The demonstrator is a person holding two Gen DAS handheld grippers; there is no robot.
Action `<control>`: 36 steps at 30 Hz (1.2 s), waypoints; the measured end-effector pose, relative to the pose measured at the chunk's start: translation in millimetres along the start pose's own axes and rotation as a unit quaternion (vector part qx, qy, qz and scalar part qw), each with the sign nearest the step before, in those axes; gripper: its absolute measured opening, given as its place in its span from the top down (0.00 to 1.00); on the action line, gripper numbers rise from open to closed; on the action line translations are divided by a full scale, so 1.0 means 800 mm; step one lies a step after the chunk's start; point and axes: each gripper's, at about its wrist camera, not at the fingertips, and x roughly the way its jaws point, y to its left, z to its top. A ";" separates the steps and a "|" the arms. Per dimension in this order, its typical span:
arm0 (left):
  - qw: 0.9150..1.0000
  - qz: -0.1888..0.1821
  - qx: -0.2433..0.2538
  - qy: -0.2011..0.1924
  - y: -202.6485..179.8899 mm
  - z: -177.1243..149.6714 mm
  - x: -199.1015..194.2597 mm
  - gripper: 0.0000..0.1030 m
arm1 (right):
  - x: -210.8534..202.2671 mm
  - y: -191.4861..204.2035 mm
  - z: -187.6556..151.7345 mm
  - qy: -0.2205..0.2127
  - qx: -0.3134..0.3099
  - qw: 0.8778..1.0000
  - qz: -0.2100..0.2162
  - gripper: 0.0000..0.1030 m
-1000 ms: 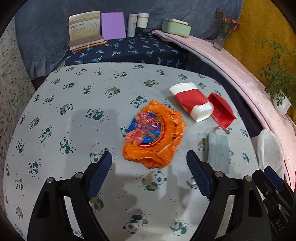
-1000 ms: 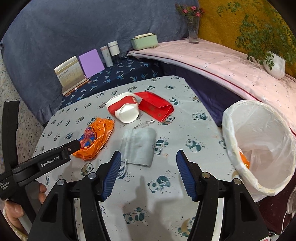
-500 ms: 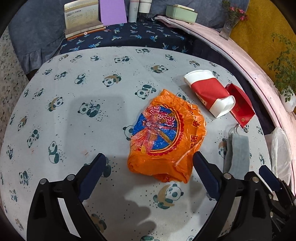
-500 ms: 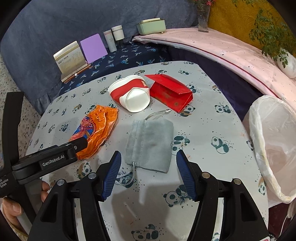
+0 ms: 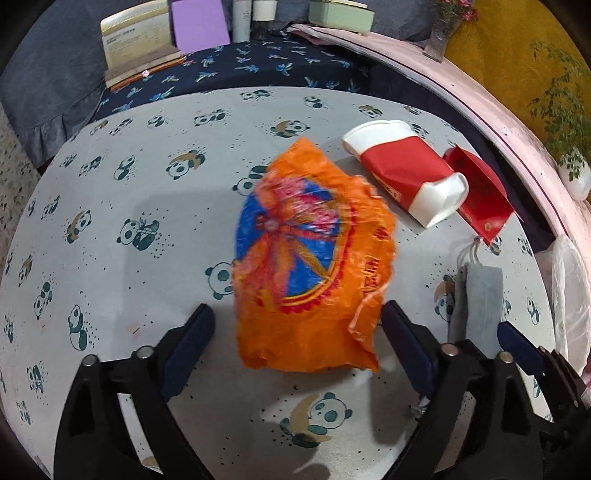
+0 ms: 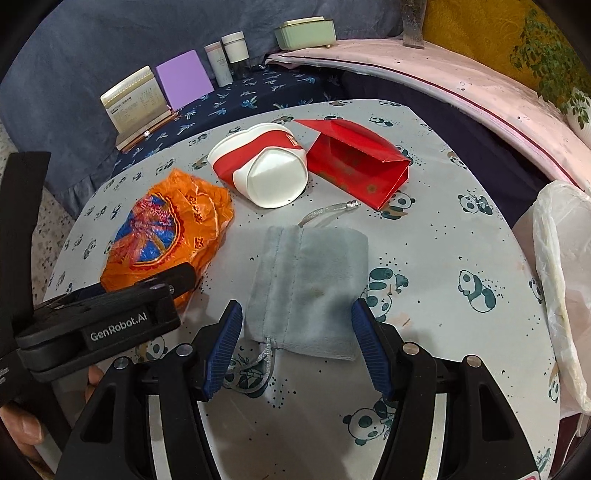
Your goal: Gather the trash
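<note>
An orange plastic bag (image 5: 310, 258) with a blue and red print lies on the panda-print table (image 5: 122, 192). My left gripper (image 5: 297, 328) is open, its jaws on either side of the bag's near end. A grey drawstring pouch (image 6: 310, 284) lies flat in front of my right gripper (image 6: 295, 328), which is open around the pouch's near edge. The pouch also shows in the left wrist view (image 5: 480, 299). A crushed red and white paper cup (image 6: 262, 166) and a red paper bag (image 6: 354, 162) lie further back. The orange bag (image 6: 166, 232) shows left of the pouch.
A bin lined with a white plastic bag (image 6: 561, 266) stands off the table's right edge. Books (image 5: 136, 40), a purple pad (image 5: 199, 26), bottles (image 5: 251, 14) and a green box (image 5: 340, 14) sit on the dark cloth behind. A pink ledge (image 6: 443, 74) with plants runs at the right.
Both grippers have moved forward and down. The orange bag now lies between the left jaws, and the grey pouch between the right jaws. Nothing has been gripped.
</note>
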 end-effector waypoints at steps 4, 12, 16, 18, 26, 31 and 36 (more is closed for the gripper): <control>1.000 -0.013 0.010 -0.003 -0.009 -0.002 -0.007 0.42 | -0.001 -0.003 0.000 -0.001 0.000 1.000 -0.002 0.63; 0.999 -0.037 0.018 -0.010 -0.026 -0.004 -0.028 0.69 | -0.020 -0.008 0.001 -0.013 -0.001 1.000 0.005 0.91; 0.999 -0.042 0.024 -0.018 -0.036 -0.007 -0.044 0.71 | -0.039 -0.010 0.001 -0.027 -0.001 1.000 0.008 0.93; 0.998 -0.046 0.028 -0.024 -0.041 -0.008 -0.054 0.71 | -0.051 -0.012 0.001 -0.036 0.000 0.999 0.009 0.93; 0.996 -0.058 0.048 -0.054 -0.071 -0.012 -0.100 0.71 | -0.105 -0.028 0.001 -0.078 0.013 0.997 0.009 0.99; 0.993 -0.067 0.065 -0.071 -0.098 -0.017 -0.127 0.71 | -0.139 -0.042 -0.002 -0.105 0.016 0.994 0.003 0.99; 0.991 -0.071 0.072 -0.082 -0.113 -0.024 -0.146 0.71 | -0.150 -0.058 -0.013 -0.096 0.026 0.995 0.012 0.95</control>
